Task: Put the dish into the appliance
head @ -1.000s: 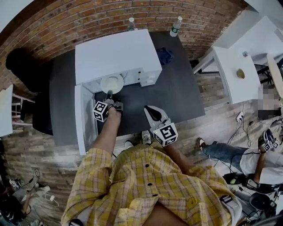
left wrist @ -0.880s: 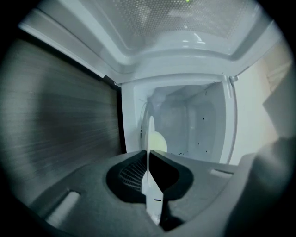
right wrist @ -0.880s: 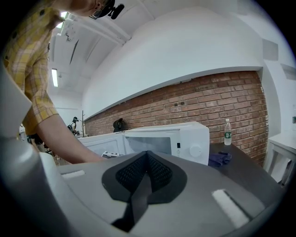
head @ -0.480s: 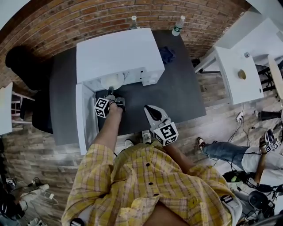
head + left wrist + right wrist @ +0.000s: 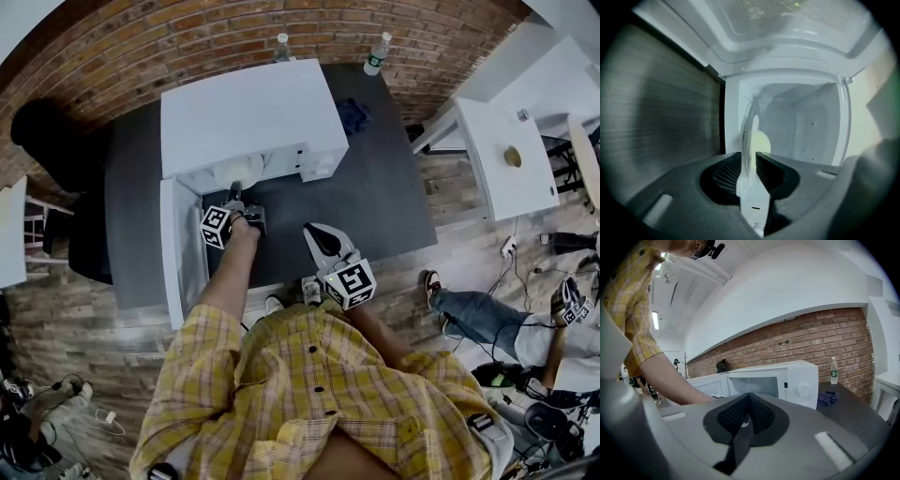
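Head view: white microwave sits at the 11 o'clock part of the dark table. Its door is swung open toward 7 o'clock.

Left gripper is at the mouth of the cavity. White plate stands edge-on between its jaws and reaches into the cavity toward 12 o'clock.

Change noted:
- A second ago the plate showed as a full pale disc in front of the opening. Now only a sliver of it peeks out under the microwave's top edge, so it has gone in.
- Left gripper has moved up toward 12 o'clock with it.
- Left jaws are opening. In the left gripper view the pads stand off the plate rim on both sides, narrow gaps, no longer pressing.

Judgement: this reads as the release. The plate is inside the appliance or nearly so. Whether it already rests flat on the cavity floor cannot be told from these views.

Right gripper hangs over the near table edge, at about 4 o'clock from the left one, well apart from the microwave. Its jaws are together with nothing between them.

What remains, most likely: draw the left gripper straight back toward 6 o'clock without dragging the rim. The door is not yet closed.
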The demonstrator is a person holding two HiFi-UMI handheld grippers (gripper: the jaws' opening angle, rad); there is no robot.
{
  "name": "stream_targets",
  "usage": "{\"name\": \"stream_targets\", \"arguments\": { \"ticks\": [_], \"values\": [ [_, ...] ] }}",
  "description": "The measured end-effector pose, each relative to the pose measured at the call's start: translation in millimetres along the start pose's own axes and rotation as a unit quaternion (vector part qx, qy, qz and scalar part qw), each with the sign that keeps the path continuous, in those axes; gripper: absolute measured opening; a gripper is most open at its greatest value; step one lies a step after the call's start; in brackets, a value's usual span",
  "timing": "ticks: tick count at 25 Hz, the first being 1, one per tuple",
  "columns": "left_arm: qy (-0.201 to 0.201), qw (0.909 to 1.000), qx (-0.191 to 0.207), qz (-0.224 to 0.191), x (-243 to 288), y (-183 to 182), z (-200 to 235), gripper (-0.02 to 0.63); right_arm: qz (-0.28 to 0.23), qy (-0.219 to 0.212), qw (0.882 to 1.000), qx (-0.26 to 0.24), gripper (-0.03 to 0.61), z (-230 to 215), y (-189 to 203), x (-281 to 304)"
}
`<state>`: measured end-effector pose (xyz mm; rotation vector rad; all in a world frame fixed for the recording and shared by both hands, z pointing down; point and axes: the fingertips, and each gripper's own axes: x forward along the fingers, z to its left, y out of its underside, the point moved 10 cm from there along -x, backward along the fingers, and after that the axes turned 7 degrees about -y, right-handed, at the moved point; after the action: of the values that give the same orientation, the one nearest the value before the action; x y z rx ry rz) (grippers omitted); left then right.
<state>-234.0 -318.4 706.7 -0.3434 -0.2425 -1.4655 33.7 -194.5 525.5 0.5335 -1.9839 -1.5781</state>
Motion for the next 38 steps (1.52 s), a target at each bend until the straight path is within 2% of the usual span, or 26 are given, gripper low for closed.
{"name": "stream_targets", "arguments": {
  "ticks": [2, 6, 14, 20, 26, 30, 33, 38],
  "values": [
    [-0.008, 1.0, 0.001, 0.004, -2, 0, 2, 0.128, 0.005, 0.001, 1.0, -0.001, 0.0, 0, 2, 0],
    [-0.011, 0.9999, 0.0, 0.008, -9, 0, 7, 0.167, 0.013, 0.004, 1.0, 0.0, 0.0, -1, 4, -3],
    [0.007, 0.9998, -0.015, 0.01, -26, 4, 9, 0.189, 0.013, 0.004, 1.0, -0.003, 0.0, 1, 2, -8],
    [0.026, 0.9993, 0.003, 0.027, -49, 11, 6, 0.187, 0.011, -0.001, 1.0, -0.005, 0.0, 6, 2, -10],
    [0.038, 0.997, 0.048, 0.046, -79, 19, 1, 0.087, 0.013, -0.005, 1.0, -0.008, 0.0, 10, 2, -13],
    [0.055, 0.9909, 0.096, 0.077, -101, 35, -16, 0.048, 0.014, -0.008, 1.0, -0.01, 0.0, 12, 3, -14],
    [0.071, 0.9869, 0.116, 0.087, -118, 44, -29, 0.002, 0.011, -0.01, 1.0, -0.007, 0.0, 14, 1, -14],
    [0.085, 0.9797, 0.155, 0.095, -142, 52, -45, 0.002, 0.007, -0.017, 1.0, -0.002, 0.0, 15, -1, -14]
  ]
}}
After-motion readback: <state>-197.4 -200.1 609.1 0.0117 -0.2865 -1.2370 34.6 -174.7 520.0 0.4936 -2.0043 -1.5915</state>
